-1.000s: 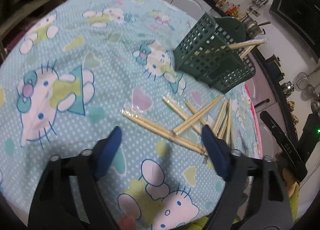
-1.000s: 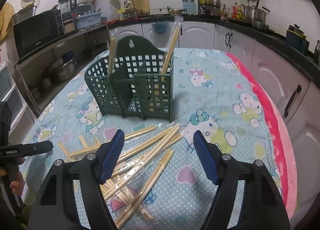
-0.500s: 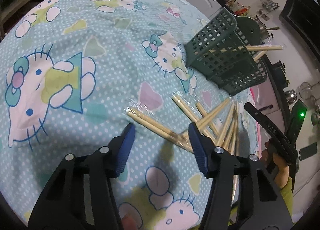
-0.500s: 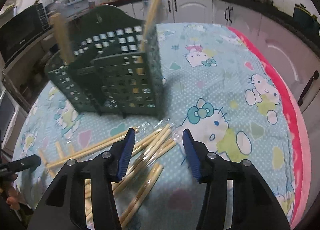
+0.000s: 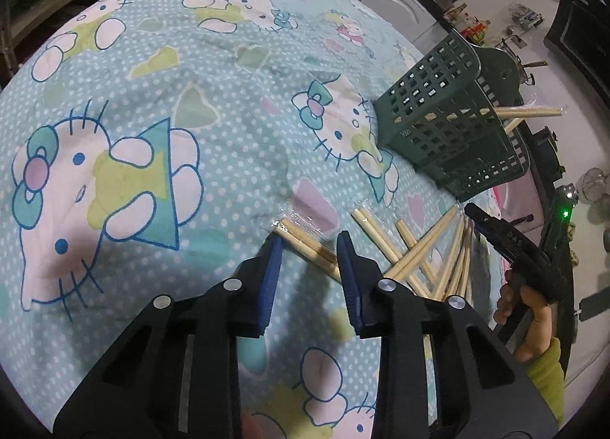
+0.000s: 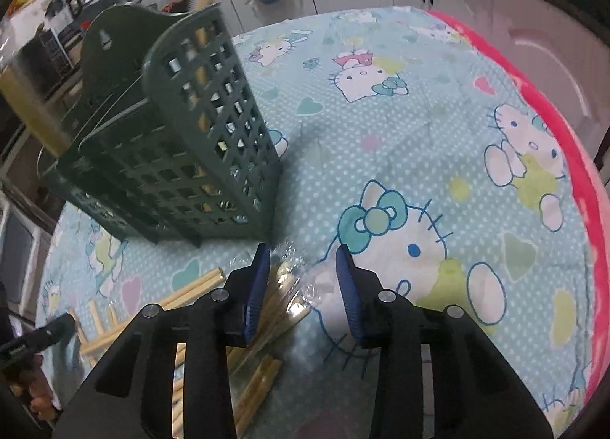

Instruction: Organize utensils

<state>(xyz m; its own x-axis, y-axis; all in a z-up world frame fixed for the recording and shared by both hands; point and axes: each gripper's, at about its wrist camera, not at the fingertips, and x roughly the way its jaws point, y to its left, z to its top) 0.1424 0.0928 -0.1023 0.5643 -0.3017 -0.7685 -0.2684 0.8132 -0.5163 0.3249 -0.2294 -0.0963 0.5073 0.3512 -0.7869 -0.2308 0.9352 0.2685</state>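
Pale wooden chopsticks point(image 5: 423, 248), in clear plastic sleeves, strewn crisscross on the cartoon-cat tablecloth point(image 5: 152, 103) beside the green slotted utensil holder point(image 5: 450, 122). Nearest wrapped pair point(image 5: 305, 244) lying flat, long axis diagonal. Left gripper point(image 5: 309, 244) closing around it, not yet clamped. Right gripper point(image 6: 303, 259) closing, apart, over sleeve ends.

The black right gripper body point(image 6: 301, 343) hides much of the pale wooden wrapped chopsticks point(image 6: 263, 370); clear plastic wrap point(image 6: 293, 286) between its jaws is blurred
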